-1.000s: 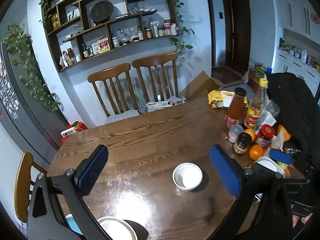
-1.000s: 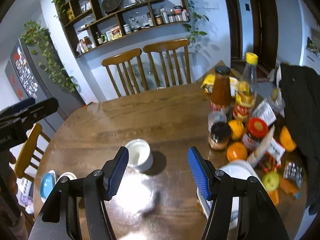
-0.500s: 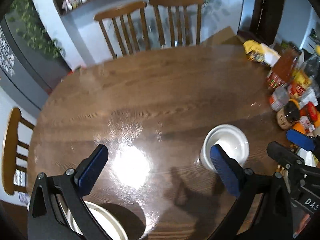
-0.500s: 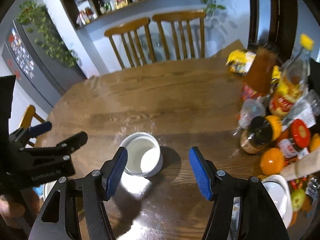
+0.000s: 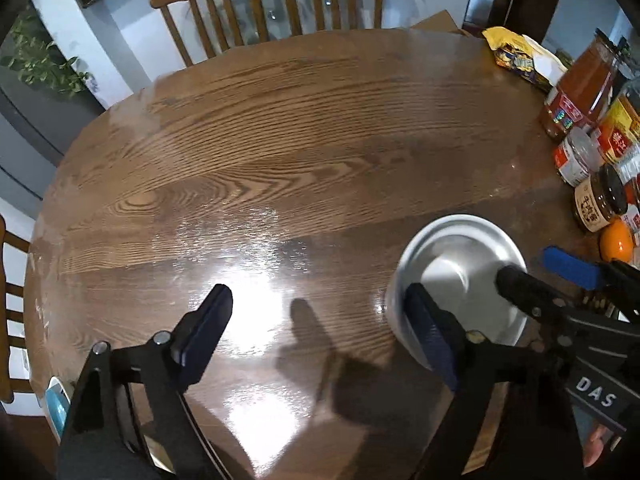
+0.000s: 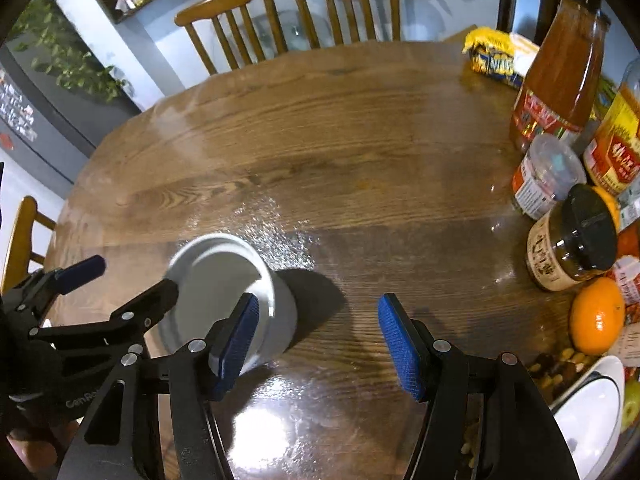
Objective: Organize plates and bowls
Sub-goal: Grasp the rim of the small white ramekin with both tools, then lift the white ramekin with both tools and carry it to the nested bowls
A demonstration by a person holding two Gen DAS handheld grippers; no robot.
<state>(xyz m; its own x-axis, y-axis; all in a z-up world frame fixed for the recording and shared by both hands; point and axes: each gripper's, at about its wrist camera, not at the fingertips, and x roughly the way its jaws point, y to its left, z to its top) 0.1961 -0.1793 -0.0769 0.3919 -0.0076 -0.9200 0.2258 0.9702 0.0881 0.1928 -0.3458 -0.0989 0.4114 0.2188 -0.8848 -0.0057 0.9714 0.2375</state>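
A white bowl (image 5: 460,272) (image 6: 216,280) stands upright on the brown wooden table (image 5: 280,140). My left gripper (image 5: 320,336) hangs low at the bowl's left. Its jaws are closing over bare table, and its right finger (image 5: 432,340) overlaps the bowl's near-left rim. My right gripper (image 6: 318,344) comes in from the bowl's right, jaws closing a little. Its left finger (image 6: 236,340) is in front of the bowl's wall, its right finger over bare wood. No pad presses on the bowl. Each view shows the other gripper's fingers at the bowl's rim.
Sauce bottles (image 6: 560,80), jars (image 6: 572,236), oranges (image 6: 596,316) and snack packets crowd the table's right side. A white dish (image 6: 592,412) sits at the near right edge. A blue-rimmed dish (image 5: 56,404) shows at the near left edge. Wooden chairs (image 5: 280,8) stand behind the table.
Both grippers have come down toward the table and tilted further downward, closing in on the white bowl from either side. The left jaws have narrowed.
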